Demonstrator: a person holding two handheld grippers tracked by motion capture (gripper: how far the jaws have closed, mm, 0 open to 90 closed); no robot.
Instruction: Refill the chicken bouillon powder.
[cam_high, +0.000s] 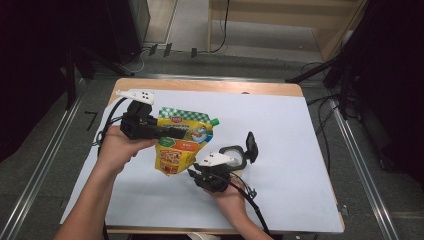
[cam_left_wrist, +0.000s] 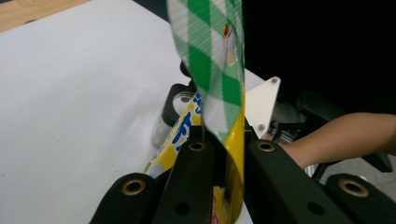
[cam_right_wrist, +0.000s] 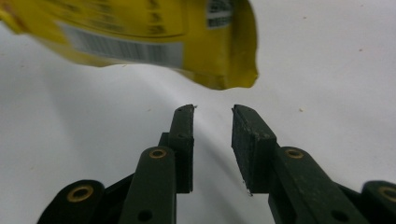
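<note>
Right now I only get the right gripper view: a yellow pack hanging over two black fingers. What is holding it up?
Observer: The left gripper is. Its fingers are clamped on the pouch near its green-checked top.
Operator: Is anything else on the table?
Observer: Yes, a small clear jar stands just beyond the right gripper, with its black lid flipped open.
Operator: Does the pouch have an opening?
Observer: A green cap sits at its top corner, on the side towards the jar.
</note>
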